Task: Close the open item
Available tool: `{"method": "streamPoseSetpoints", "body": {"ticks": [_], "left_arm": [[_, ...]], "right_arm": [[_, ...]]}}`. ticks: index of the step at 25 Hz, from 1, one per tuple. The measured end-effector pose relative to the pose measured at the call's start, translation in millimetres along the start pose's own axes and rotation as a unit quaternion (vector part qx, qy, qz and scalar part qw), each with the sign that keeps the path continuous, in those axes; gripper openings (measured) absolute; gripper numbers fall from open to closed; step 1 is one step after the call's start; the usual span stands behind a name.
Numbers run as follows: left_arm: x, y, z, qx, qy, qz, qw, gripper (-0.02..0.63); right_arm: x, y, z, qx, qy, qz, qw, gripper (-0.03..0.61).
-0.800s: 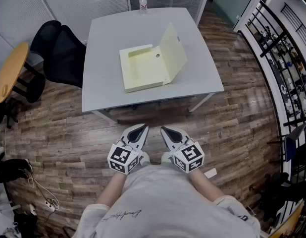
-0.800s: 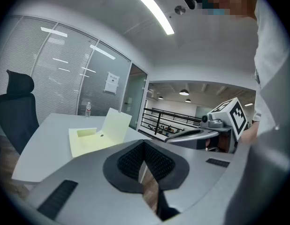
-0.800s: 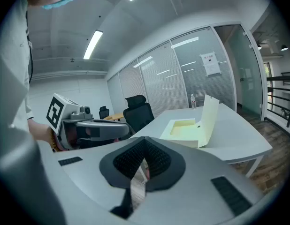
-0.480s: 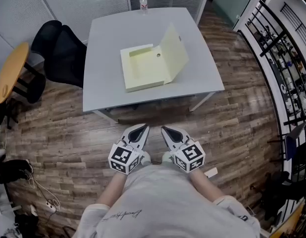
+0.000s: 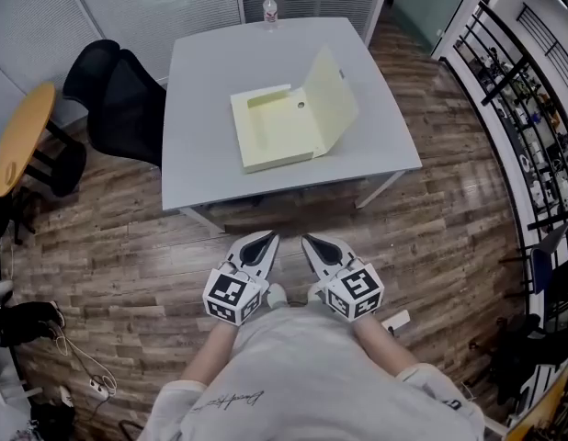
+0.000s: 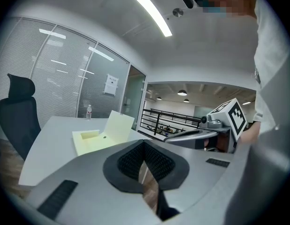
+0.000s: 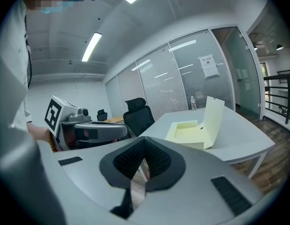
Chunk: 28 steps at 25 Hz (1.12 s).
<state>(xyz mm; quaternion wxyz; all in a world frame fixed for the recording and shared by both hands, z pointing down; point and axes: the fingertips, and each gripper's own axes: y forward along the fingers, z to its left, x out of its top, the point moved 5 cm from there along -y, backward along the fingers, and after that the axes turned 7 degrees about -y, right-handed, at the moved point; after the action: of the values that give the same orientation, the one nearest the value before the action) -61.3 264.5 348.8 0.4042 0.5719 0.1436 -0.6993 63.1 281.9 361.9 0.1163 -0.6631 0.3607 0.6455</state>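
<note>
A grey rectangular table (image 5: 210,136) fills the upper centre, with a clear plastic water bottle (image 5: 269,9) upright at its far edge. A black office chair (image 5: 119,95) stands just left of it, a round orange-topped side table (image 5: 22,136) farther left, all on a brown wood-plank floor (image 5: 431,237).

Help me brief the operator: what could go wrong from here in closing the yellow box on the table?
1. Nothing pins the yellow box; a push on its raised lid might slide it across the table rather than fold it shut.
2. The left gripper and right gripper, both shut, are near the person's body, short of the table; a long reach could catch the lid from the wrong side and open it wider.
</note>
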Motion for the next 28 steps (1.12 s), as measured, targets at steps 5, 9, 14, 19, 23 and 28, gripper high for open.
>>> {"method": "streamPoseSetpoints", "body": {"ticks": [5,9,14,19,23,28], "left_arm": [[-0.8,-15.6,15.2,0.0,0.0,-0.002,1.0,0.009],[0.4,-24.0,28.6,-0.002,0.0,-0.004,1.0,0.008],[2.5,-24.3,36.0,-0.009,0.001,-0.007,0.9999,0.008],[6.9,-21.3,41.0,-0.01,-0.001,-0.012,0.9999,0.008],[8.1,-15.2,48.4,-0.008,-0.005,-0.011,0.9999,0.009],[8.5,-0.8,56.2,-0.011,-0.006,-0.007,0.9999,0.008]], "right_arm": [[2.8,12.9,16.1,0.001,-0.002,-0.001,1.0,0.012],[6.2,23.7,28.3,0.0,-0.009,0.0,1.0,0.012],[9.1,32.0,32.7,0.002,-0.012,0.002,1.0,0.012],[12.2,37.4,28.4,0.0,-0.01,0.0,1.0,0.012],[12.2,45.0,22.7,0.001,-0.009,0.002,1.0,0.012],[13.1,55.4,9.0,-0.002,-0.007,0.0,1.0,0.012]]}}
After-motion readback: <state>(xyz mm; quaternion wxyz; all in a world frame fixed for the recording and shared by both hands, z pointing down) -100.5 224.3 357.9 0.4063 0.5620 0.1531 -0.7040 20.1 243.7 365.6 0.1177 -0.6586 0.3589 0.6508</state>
